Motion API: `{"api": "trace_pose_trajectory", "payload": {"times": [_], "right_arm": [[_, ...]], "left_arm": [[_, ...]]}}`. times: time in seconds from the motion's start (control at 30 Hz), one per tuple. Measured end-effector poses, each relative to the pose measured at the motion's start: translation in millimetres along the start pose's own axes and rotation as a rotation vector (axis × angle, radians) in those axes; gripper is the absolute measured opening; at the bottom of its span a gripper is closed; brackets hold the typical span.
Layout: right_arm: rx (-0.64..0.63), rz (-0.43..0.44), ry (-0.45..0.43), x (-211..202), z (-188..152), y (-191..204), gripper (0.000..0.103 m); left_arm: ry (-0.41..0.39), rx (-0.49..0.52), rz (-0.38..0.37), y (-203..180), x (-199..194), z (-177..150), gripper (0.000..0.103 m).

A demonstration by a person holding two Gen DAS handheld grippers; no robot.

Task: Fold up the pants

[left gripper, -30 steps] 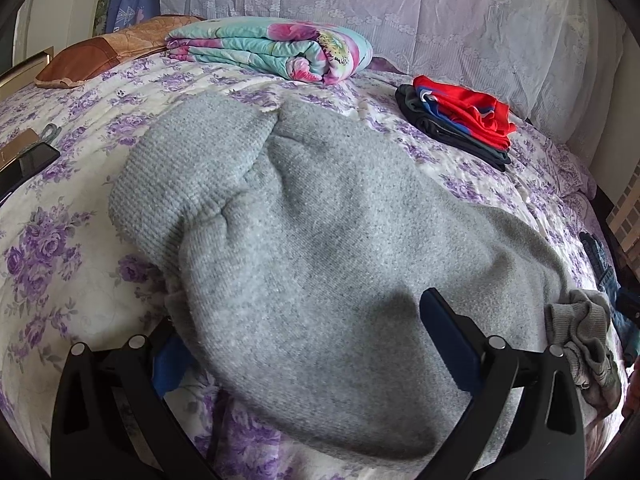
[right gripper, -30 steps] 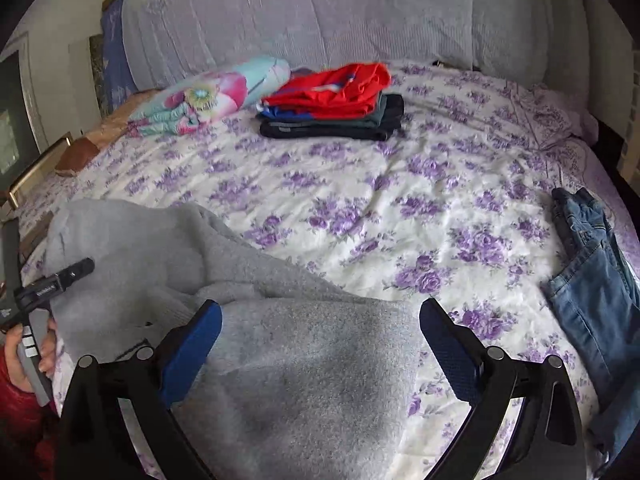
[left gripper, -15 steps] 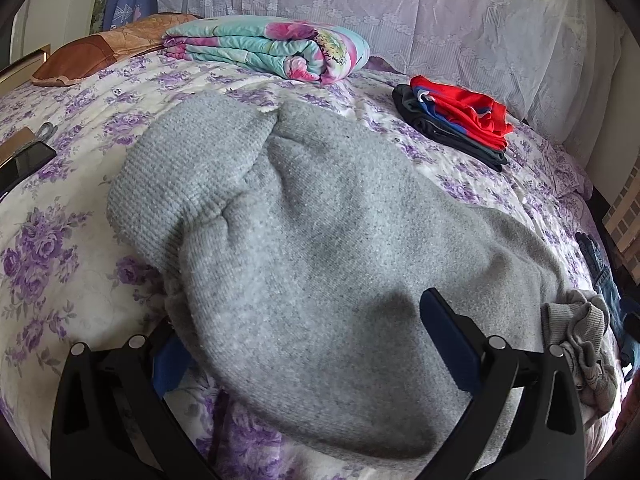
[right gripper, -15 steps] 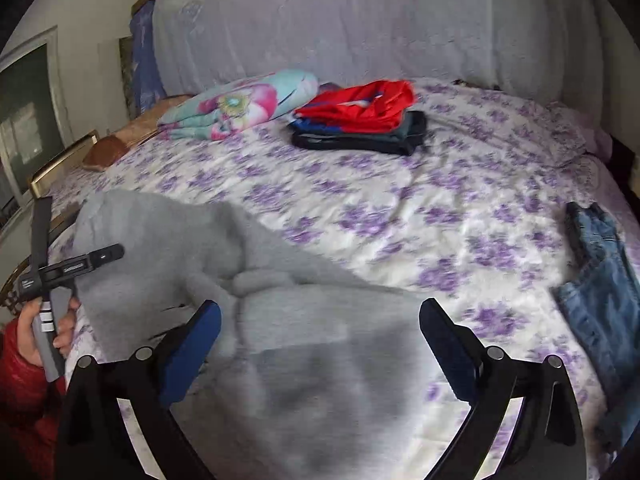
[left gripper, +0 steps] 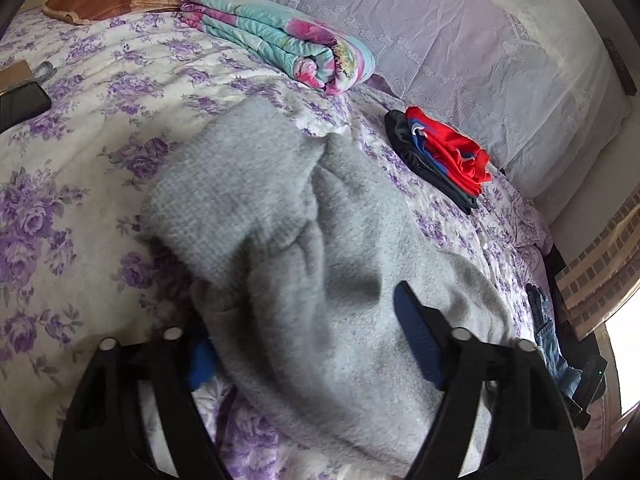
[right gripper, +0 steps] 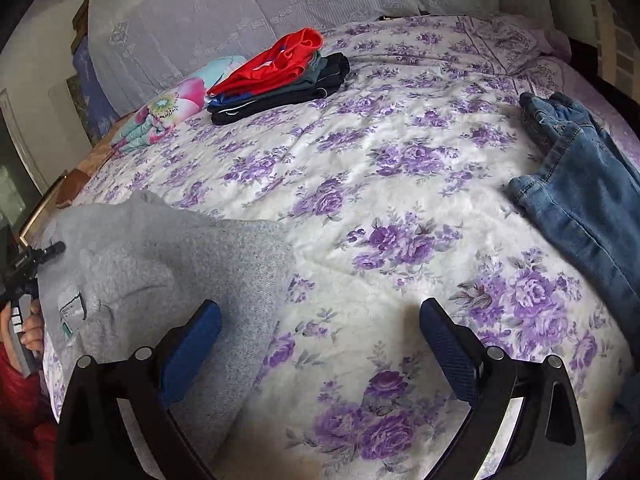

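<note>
Grey knit pants (left gripper: 304,248) lie folded over on the floral bedspread (left gripper: 80,128). My left gripper (left gripper: 308,340) is open low over their near end; its left finger is partly hidden under the cloth and its right finger (left gripper: 416,340) lies on top. In the right wrist view the grey pants (right gripper: 160,256) lie at the left with a label showing. My right gripper (right gripper: 320,336) is open and empty above the bedspread (right gripper: 400,184), just right of the pants' edge. The left gripper also shows in the right wrist view (right gripper: 32,264) at the far left, in a hand.
A stack of folded clothes with a red item on top (left gripper: 440,156) (right gripper: 280,72) lies near the pillows. A rolled floral blanket (left gripper: 280,40) lies at the back. Blue jeans (right gripper: 580,184) lie at the right. A dark phone (left gripper: 20,104) lies at the left.
My right gripper has swung right, off the grey pants, and now faces bare bedspread and jeans. The left view has tilted and the pants have bunched more along the middle fold.
</note>
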State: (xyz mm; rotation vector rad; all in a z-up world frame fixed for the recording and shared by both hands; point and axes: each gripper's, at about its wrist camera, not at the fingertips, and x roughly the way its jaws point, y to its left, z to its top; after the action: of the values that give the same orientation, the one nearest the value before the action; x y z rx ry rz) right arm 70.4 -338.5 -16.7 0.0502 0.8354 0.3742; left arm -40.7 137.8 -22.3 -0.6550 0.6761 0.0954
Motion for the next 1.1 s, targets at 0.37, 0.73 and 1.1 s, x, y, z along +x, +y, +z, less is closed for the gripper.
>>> {"api": "trace_pose_trajectory", "payload": {"times": [0.37,0.73,1.1], "right_arm": [[-0.187,-0.168,-0.037,-4,-5,38,0.100],[-0.336,-0.332,-0.136,-16,-11,66,0.100],[-0.146,-0.191,-0.124,-20,-5,33,0.100]], "left_arm": [[0.070,-0.066,-0.088,23,-6,7,0.034],[-0.115,0.205,-0.060,-47,-56,12,0.020],[-0.203,0.660,-0.245,-214,-74,-1,0.020]]}}
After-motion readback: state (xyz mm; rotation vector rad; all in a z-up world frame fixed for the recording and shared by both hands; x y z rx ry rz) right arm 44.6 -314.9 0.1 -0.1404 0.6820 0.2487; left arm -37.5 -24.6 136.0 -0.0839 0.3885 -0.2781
